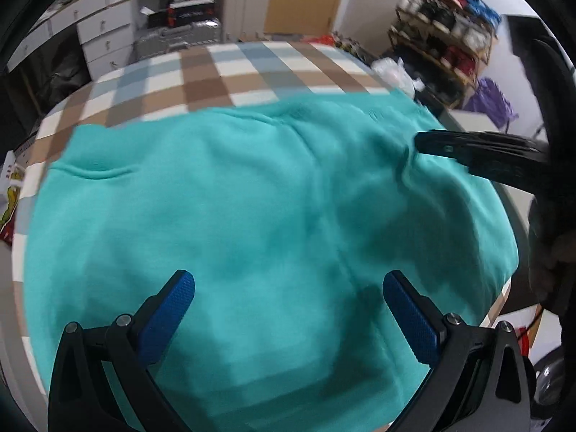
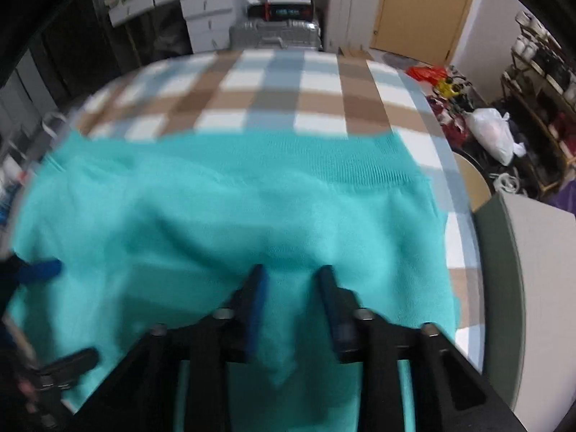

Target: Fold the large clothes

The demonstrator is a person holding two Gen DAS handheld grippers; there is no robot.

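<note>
A large teal sweatshirt (image 1: pixel 234 198) lies spread over a table with a brown, blue and white checked cloth (image 1: pixel 216 72). My left gripper (image 1: pixel 288 280) hovers over the garment's near part, its blue pads (image 1: pixel 169 316) wide open with nothing between them. In the right wrist view the sweatshirt (image 2: pixel 216 208) bunches into a raised fold between the fingers of my right gripper (image 2: pixel 291 270), which is shut on that fold. The right gripper (image 1: pixel 419 142) also shows at the garment's right side in the left wrist view. The left gripper (image 2: pixel 63 313) sits at the left edge of the right wrist view.
Beyond the checked table (image 2: pixel 280 86) stand white drawers (image 2: pixel 205 10), a silver suitcase (image 2: pixel 277 32) and a wooden door (image 2: pixel 421 7). To the right are a shoe rack (image 1: pixel 442 36), a white plastic bag (image 2: pixel 493 133) on the floor and a grey box (image 2: pixel 532 280) close by.
</note>
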